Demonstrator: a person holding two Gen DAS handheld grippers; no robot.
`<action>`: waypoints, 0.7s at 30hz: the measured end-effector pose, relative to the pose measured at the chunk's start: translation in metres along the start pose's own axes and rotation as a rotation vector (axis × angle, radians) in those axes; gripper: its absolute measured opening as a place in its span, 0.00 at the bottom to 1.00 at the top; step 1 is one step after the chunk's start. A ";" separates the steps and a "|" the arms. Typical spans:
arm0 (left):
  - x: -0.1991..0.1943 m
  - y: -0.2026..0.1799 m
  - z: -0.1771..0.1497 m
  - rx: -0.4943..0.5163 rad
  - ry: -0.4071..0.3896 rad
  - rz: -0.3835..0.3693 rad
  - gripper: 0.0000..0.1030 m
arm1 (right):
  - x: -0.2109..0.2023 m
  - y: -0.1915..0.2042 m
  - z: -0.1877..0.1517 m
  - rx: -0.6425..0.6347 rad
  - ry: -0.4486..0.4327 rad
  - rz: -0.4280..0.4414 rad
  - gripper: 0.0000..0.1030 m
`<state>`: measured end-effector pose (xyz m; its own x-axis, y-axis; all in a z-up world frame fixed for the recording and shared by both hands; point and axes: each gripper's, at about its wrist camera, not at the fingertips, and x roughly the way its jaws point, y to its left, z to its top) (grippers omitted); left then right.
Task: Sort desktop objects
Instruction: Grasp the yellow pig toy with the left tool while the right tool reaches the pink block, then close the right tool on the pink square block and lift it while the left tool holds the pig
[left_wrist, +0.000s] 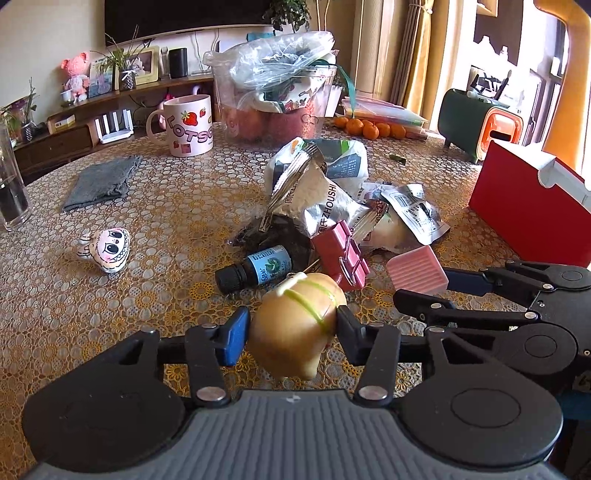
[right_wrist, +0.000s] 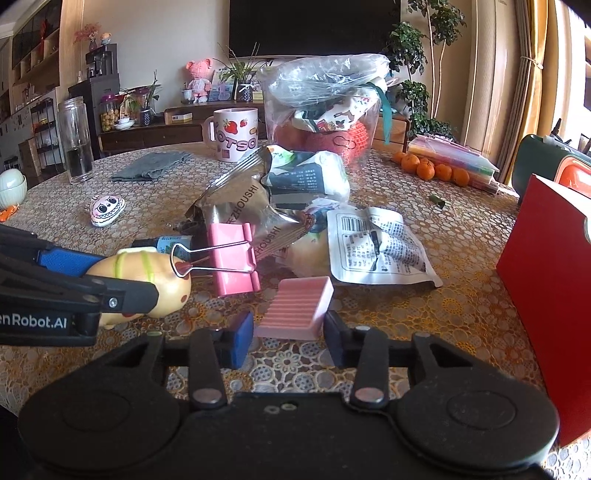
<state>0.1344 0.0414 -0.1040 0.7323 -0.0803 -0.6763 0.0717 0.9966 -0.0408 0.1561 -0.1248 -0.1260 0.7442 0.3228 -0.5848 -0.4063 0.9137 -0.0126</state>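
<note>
Now, left gripper (left_wrist: 293, 328): clamped on the toy (left_wrist: 295, 317), a tan, rounded figure with green stripes, one finger pressed to each side.
Toy: near edge of the clutter, just in front of the clip (left_wrist: 341, 254); whether it rests on the table (left_wrist: 166, 206) or is lifted off it, I cannot tell.
Right gripper (right_wrist: 289, 330): jaws spread, level with the near corners of the pink block (right_wrist: 295, 308); the pads (right_wrist: 242, 334) stand just outside the block's sides, and no squeeze shows.
Pink block: ribbed, flat on the table, just right of the clip and in front of the white pouch (right_wrist: 376, 245).
Clip: a pink binder clip, wire handles pointing toward the toy; in the right wrist view one loop overlaps the toy's top.
Bottle (left_wrist: 255, 269): small and dark with a blue label, lying on its side just left of the clip, cap toward the camera.
Foil bag (left_wrist: 321, 199): crumpled, silver, directly behind the clip, with more packets heaped behind it.
Doll face (left_wrist: 107, 249): small plush, well left of the clip, alone on the lace cloth.
Grey cloth (left_wrist: 101, 181): folded, far left of the clip and farther back.
Mug (left_wrist: 188, 125): pink with strawberries, upright, well behind the clip to the left.
Red box (left_wrist: 528, 206): well right of the clip, at the table's edge.
Oranges (left_wrist: 369, 127): a row far behind the clip, to the right.
</note>
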 end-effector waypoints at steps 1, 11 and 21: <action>-0.003 -0.001 0.000 -0.002 -0.005 0.000 0.48 | -0.003 -0.001 -0.001 0.005 -0.003 -0.002 0.39; -0.041 -0.020 0.004 -0.009 -0.032 -0.005 0.48 | -0.051 -0.017 0.000 0.103 -0.059 -0.017 0.39; -0.087 -0.048 0.017 0.020 -0.084 -0.043 0.48 | -0.115 -0.031 0.008 0.152 -0.137 -0.033 0.39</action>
<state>0.0785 0.0002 -0.0308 0.7822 -0.1247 -0.6104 0.1170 0.9917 -0.0526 0.0869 -0.1880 -0.0518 0.8253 0.3133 -0.4698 -0.3036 0.9477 0.0985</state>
